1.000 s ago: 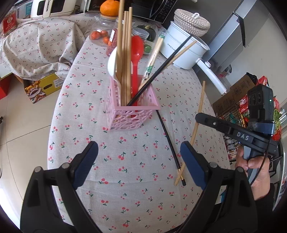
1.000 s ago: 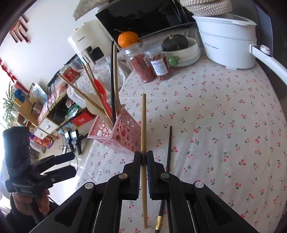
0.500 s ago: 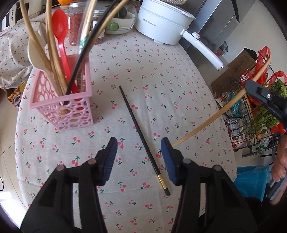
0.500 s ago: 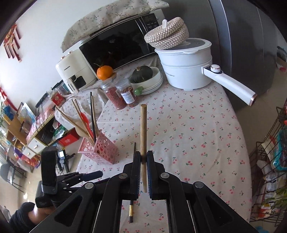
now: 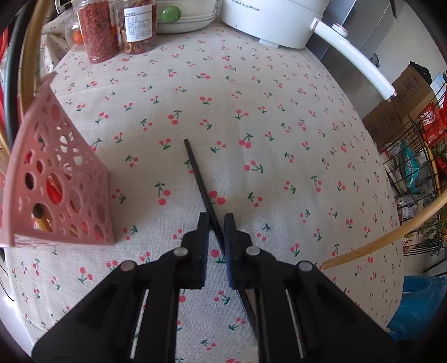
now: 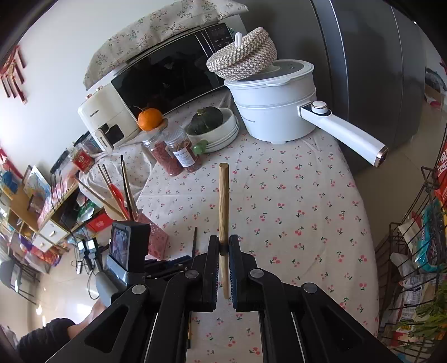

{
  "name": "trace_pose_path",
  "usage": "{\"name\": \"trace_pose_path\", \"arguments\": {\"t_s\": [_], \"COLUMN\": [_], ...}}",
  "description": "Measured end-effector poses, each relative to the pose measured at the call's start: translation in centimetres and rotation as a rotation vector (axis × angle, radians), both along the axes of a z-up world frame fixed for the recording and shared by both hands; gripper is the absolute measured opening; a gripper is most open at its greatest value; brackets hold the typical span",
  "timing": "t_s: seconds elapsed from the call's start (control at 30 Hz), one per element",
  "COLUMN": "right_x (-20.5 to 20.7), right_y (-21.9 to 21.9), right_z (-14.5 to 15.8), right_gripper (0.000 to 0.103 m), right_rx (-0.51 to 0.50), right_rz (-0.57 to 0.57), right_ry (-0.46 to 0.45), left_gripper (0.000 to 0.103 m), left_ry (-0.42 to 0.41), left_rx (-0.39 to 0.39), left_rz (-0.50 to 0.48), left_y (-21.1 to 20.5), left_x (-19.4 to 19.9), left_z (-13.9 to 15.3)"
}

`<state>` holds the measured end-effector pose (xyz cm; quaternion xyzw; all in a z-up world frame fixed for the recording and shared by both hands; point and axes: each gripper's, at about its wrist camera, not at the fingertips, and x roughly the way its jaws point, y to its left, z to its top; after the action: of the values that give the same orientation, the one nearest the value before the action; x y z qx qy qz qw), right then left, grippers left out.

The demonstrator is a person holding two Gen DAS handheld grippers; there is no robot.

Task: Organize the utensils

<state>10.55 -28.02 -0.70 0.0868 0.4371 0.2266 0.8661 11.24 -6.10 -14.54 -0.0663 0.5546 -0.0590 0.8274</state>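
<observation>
Item one: black chopstick (image 5: 201,181), thin, matte, straight, lying flat on the cherry-print tablecloth (image 5: 251,92), a coarse woven beige fabric. My left gripper (image 5: 215,223) straddles it; the jaws have just been closing and now stand narrow, the stick running between the blue-edged pads. Whether the pads press it yet I cannot tell.

Item two: wooden chopstick (image 6: 223,206), pale, round in section, blunt at the top. My right gripper (image 6: 223,245) is clamped on it near its lower part, holding it upright above the cloth. In the left wrist view its long shaft (image 5: 391,234) arcs in from the right edge.

Item three: pink holder (image 5: 61,190), square, rigid plastic, walls pierced with round holes. It stands on the cloth to the left of the black stick, apart from it, and carries wooden sticks, a dark stick and a red plastic utensil (image 6: 117,198).

Item four, at the far edge: two clear jars (image 5: 117,25) of dried red contents, a smooth white pot (image 6: 273,111) with a long handle, a woven basket-lid (image 6: 243,55) on top.
</observation>
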Motion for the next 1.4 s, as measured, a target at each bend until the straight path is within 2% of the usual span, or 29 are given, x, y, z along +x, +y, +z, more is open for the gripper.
{"name": "trace_pose_path", "arguments": {"t_s": [0.13, 0.3, 0.67, 0.8, 0.97, 1.07, 1.17, 1.27, 1.4], "right_x": [0.0, -0.5, -3.5, -4.9, -6.1, -6.5, -6.6, -6.3, -5.6], "right_y": [-0.1, 0.1, 2.1, 3.1, 4.5, 5.4, 6.6, 7.9, 9.1], "right_z": [-0.1, 0.5, 4.2, 6.1, 8.3, 9.3, 9.9, 10.0, 9.2], "right_gripper": [0.007, 0.007, 0.007, 0.007, 0.007, 0.007, 0.007, 0.007, 0.007], "right_rx": [-0.001, 0.002, 0.010, 0.029, 0.061, 0.084, 0.106, 0.116, 0.111], "right_rz": [-0.004, -0.010, 0.033, 0.049, 0.062, 0.071, 0.082, 0.099, 0.102], "right_ry": [0.001, -0.022, -0.158, -0.215, -0.292, -0.331, -0.357, -0.355, -0.330], "left_gripper": [0.010, 0.006, 0.006, 0.005, 0.005, 0.000, 0.000, 0.000, 0.000], "left_ry": [0.020, -0.024, -0.322, -0.446, -0.618, -0.724, -0.811, -0.827, -0.678], "left_rx": [0.009, 0.002, -0.110, -0.120, -0.159, -0.150, -0.127, -0.105, -0.144], "left_rz": [0.010, -0.015, -0.086, -0.112, -0.076, -0.044, -0.011, 0.016, 0.000], "left_y": [-0.3, -0.5, 2.1, 3.8, 6.3, 7.7, 8.8, 9.9, 10.8], "left_x": [0.3, -0.6, -7.4, -10.1, -12.1, -13.3, -14.0, -13.7, -12.1], "left_z": [0.1, 1.4, 11.6, 15.4, 19.7, 21.7, 23.1, 23.2, 21.3]}}
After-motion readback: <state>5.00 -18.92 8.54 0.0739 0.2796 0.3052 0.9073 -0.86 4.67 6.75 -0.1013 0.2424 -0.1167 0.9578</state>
